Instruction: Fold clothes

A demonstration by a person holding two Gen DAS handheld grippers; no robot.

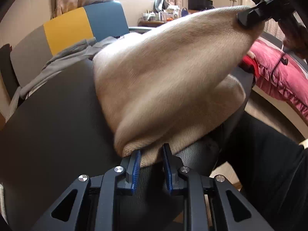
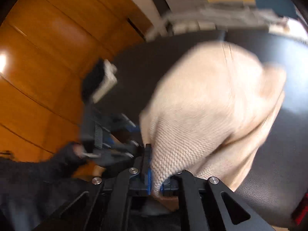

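A beige knit garment (image 1: 173, 77) lies bunched on a dark leather surface (image 1: 57, 125). My left gripper (image 1: 151, 153) is shut on a thick fold at the garment's near edge, with fabric filling the gap between the blue pads (image 1: 136, 165). At the top right of the left wrist view, my right gripper (image 1: 245, 19) pinches a raised corner of the garment, pulling it up into a peak. In the blurred right wrist view, the right gripper (image 2: 156, 169) is shut on the knit cloth (image 2: 211, 105). There the left gripper (image 2: 132, 134) meets the garment's left edge.
A grey garment (image 1: 63, 61) lies at the back of the surface, in front of yellow and blue panels (image 1: 77, 25). A pink quilted jacket (image 1: 279, 73) lies to the right. A wooden floor (image 2: 48, 67) lies beside the surface. A person's dark sleeve (image 2: 28, 173) is at lower left.
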